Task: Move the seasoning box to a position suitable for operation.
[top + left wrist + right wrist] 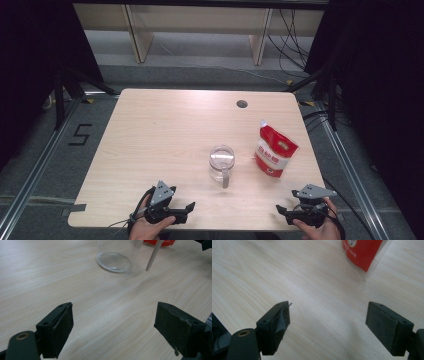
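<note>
A clear glass jar (221, 162) stands right of the table's middle, with a pale stick (225, 177) leaning at its near side. To its right lies a red and white pouch (274, 150). My left gripper (188, 209) rests near the front edge, left of the jar, open with nothing between its jaws. My right gripper (280, 212) rests at the front right corner, also open and empty. The left gripper view looks past my left gripper (113, 322) at the jar's base (114, 261) and the stick (153, 255). In the right gripper view, my right gripper (328, 320) points toward the pouch's lower corner (362, 251).
The light wooden table (165, 140) has a round cable hole (242, 104) at its far right. Dark floor with metal rails surrounds it, and shelf legs stand beyond the far edge. A person's hands hold both grippers at the near edge.
</note>
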